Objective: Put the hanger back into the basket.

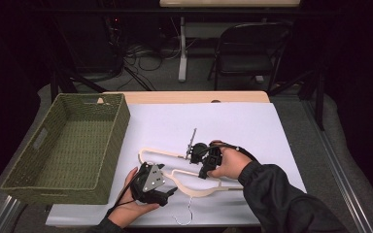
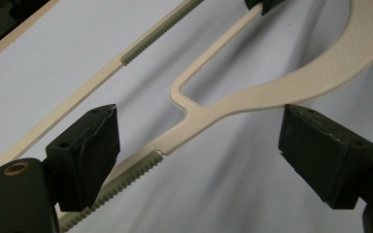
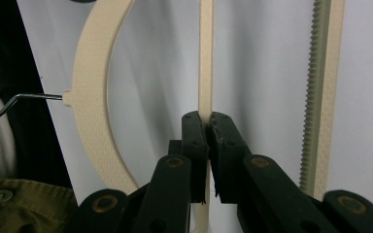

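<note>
Right tool pinches a thin bar of the cream hanger — left tool gapes wide over it, gripping nothing.

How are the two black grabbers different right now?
The right gripper is shut on a thin bar of the cream hanger; the left gripper is wide open, holding nothing. In the high view the left one sits nearer the green basket. Both have black jaws over the hanger.
</note>
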